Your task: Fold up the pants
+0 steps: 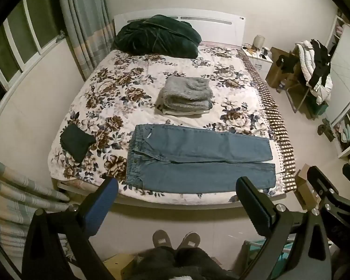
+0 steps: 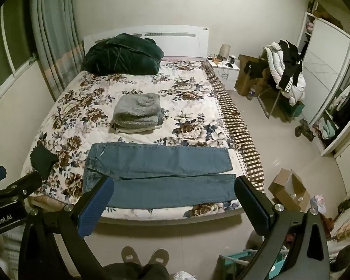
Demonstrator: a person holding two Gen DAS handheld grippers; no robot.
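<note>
Blue jeans [image 1: 198, 158] lie flat and unfolded across the near end of the bed, waistband to the left, both legs stretched to the right; they also show in the right wrist view [image 2: 161, 172]. My left gripper [image 1: 177, 200] is open and empty, held above the bed's near edge, apart from the jeans. My right gripper [image 2: 173, 199] is open and empty, also in front of the near edge, with the near leg between its fingers in view. The right gripper also shows at the right of the left wrist view [image 1: 333, 182].
The bed [image 1: 133, 88] has a floral cover. On it lie a folded grey stack [image 1: 186, 95], a small dark folded cloth [image 1: 75, 142] and a dark green blanket [image 1: 156, 37]. A nightstand [image 2: 224, 70], a chair with clothes [image 2: 284, 74], boxes [image 2: 287, 191] and a wardrobe [image 2: 326, 88] stand right.
</note>
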